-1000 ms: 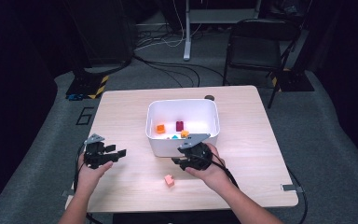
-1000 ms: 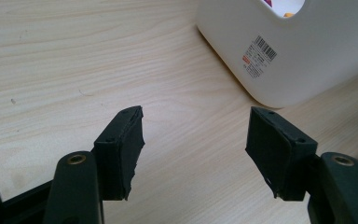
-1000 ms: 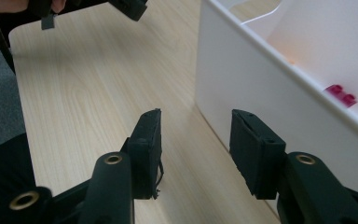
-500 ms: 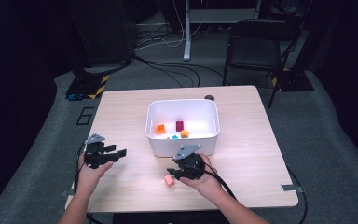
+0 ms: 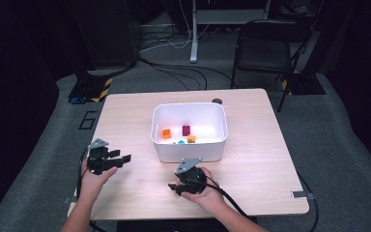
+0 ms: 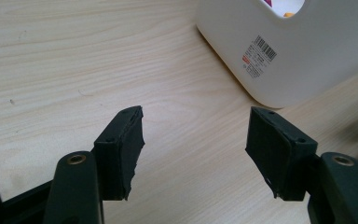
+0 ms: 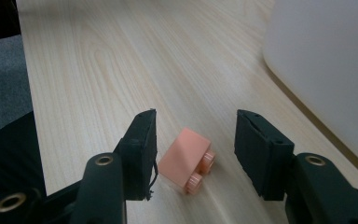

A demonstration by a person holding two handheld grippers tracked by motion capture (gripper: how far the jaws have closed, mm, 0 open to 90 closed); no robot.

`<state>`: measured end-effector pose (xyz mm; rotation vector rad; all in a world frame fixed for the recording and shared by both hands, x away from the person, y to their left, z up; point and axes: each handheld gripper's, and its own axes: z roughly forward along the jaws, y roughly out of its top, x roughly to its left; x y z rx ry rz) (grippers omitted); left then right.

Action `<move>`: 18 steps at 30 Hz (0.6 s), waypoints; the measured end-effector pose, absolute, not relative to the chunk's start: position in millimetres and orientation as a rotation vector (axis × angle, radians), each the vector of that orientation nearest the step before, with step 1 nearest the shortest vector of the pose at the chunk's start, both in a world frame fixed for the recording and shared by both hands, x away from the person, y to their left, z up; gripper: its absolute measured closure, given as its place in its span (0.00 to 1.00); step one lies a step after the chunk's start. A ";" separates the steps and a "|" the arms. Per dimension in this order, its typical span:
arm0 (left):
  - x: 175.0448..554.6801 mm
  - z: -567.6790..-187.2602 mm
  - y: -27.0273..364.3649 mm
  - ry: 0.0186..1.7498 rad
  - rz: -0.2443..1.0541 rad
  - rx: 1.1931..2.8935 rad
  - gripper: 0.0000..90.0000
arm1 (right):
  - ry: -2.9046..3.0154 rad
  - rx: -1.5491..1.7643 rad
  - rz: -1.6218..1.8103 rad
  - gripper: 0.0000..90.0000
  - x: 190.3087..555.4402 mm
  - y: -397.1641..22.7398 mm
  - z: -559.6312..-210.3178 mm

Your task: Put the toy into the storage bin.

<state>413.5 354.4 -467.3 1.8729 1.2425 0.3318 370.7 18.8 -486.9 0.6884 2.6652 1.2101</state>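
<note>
Moving away from the white bin [image 5: 188, 145] toward the near edge of the tabletop [image 5: 270, 159], the right gripper [image 7: 193, 154] is now straddling one pink brick [image 7: 186, 161] with its jaws apart, likely about to pinch it. The left gripper [image 6: 193, 144] is waiting, jaws apart and holding nothing. About five small blocks are lying in the one bin.

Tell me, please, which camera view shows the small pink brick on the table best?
The right gripper view: the pink brick lies on its side on the table, studs showing, between the open right tongs. In the high view the right hand covers that spot. The left gripper view faces the white bin.
</note>
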 end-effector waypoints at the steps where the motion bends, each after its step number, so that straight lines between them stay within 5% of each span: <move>1: 413.4 -467.1 354.5 1.241 0.334 1.874 0.40 | 2.666 0.691 1.213 0.53 370.5 19.8 -488.4; 10: 413.2 -467.3 354.5 1.242 0.341 1.867 0.40 | 2.716 0.689 1.141 0.52 371.4 21.9 -504.4; 18: 413.4 -467.1 354.3 1.240 0.335 1.871 0.40 | 2.744 0.690 1.118 0.63 373.9 19.7 -508.2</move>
